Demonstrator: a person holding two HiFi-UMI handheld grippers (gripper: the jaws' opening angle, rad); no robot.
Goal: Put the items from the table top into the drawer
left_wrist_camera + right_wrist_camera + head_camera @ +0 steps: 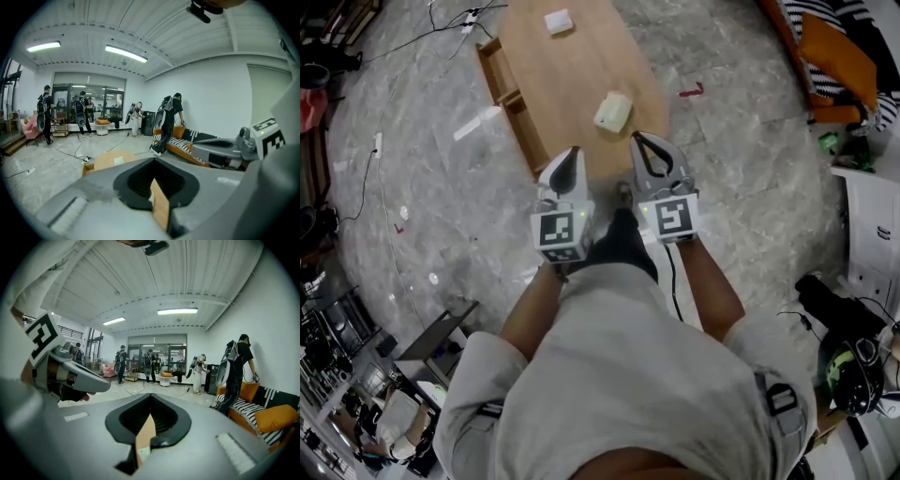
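Nothing has been picked up yet, so I judge this to be the approach before the first grasp. The left gripper (572,155) and the right gripper (639,141) are held side by side in front of the person. They sit just short of the near end of the desk (572,70). Each gripper has its jaws together and nothing between them.

Two items lie on the desk. A pale, lumpy one (613,112) sits near the near right corner, close to the right gripper. A flat white one (558,21) lies well apart from it, towards the far end. The drawer (492,70) stands pulled out along the desk's left edge, and it looks empty, though part of it is hard to read.

The next move probably calls for opening the right gripper's jaws and reaching down over the pale item. The item would then be carried across to the drawer on the left.

The desk is low, with a plain wooden top. It stands on a grey marbled floor (750,169) crossed by cables (366,173). An orange sofa (830,56) with striped cushions sits beyond the desk on the right. Several people wearing backpack rigs stand far off under strip lights.
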